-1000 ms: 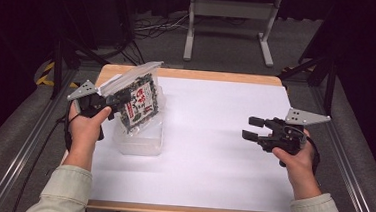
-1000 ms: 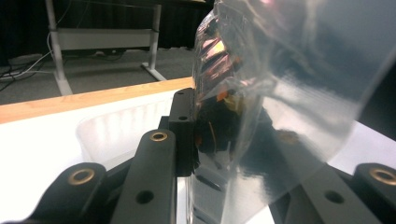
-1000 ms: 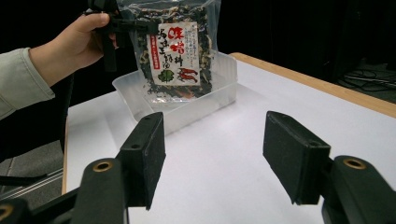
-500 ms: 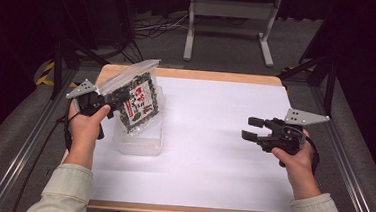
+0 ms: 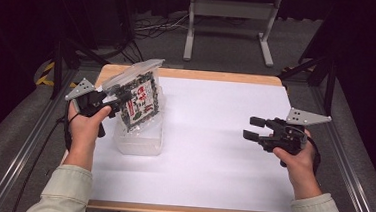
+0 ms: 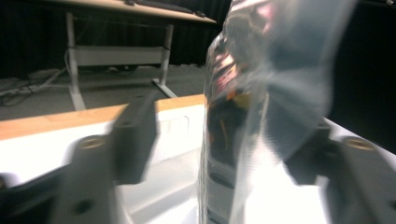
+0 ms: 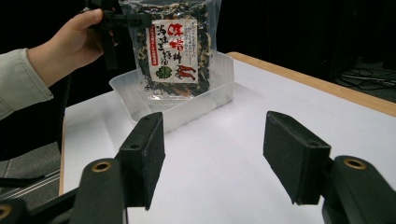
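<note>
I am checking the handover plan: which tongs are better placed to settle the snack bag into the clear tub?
Left. The left tongs, just opening, bracket the snack bag standing in the clear tub; the right tongs hang open, far across.

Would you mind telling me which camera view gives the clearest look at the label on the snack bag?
The right gripper view: the snack bag faces that camera, label sharp, standing in the clear tub. The high view shows the bag small and slanted. The left gripper view shows it edge-on and blurred.

Clear bag (image 5: 139, 95): dark contents, white label, red characters. Translucent tub (image 5: 138, 140). White table sheet (image 5: 213, 153).
</note>
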### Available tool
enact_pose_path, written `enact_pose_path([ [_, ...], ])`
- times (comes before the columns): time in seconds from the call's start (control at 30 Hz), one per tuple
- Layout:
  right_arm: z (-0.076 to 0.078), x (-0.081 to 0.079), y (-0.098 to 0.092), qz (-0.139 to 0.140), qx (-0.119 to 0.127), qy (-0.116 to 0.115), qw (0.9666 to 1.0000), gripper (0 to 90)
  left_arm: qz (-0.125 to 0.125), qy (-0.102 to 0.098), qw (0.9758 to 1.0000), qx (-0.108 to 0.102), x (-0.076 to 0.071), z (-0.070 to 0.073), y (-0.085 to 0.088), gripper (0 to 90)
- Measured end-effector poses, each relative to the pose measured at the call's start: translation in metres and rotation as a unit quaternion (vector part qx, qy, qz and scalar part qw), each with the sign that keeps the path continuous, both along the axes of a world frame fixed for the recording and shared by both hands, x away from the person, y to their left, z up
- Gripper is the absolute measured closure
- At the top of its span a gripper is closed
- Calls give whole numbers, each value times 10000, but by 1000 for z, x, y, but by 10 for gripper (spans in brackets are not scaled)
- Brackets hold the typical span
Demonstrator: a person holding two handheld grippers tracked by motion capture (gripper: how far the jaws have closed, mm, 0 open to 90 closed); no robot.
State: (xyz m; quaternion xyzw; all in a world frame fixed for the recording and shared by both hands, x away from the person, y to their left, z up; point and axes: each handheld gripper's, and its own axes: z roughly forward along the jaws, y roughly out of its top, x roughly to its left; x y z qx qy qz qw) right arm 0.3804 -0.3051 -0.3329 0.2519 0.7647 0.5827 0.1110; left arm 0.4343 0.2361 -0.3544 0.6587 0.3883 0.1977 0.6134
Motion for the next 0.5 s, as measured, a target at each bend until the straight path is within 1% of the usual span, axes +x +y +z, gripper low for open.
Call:
enact_pose_path([
  [0.07,0,0,-1,-16,-2,-1,10000,395,100,-46,9999,86,-5,4,1,226],
  [0.13,0,-1,-1,-34,-2,-8,10000,394,133,-115,9997,175,-11,8,3,184],
  [0.17,0,-1,-2,-55,-4,-7,10000,393,123,-113,9997,180,-13,9,3,163],
  [0.27,0,-2,-4,-94,-3,-23,10000,385,56,-161,9994,301,-24,13,5,134],
  [0.37,0,-4,-7,-175,-6,-35,9998,375,-32,-217,9986,476,-37,16,5,110],
  [0.5,-1,-6,-12,-282,4,-59,9996,361,-154,-298,9975,620,-59,19,8,91],
])
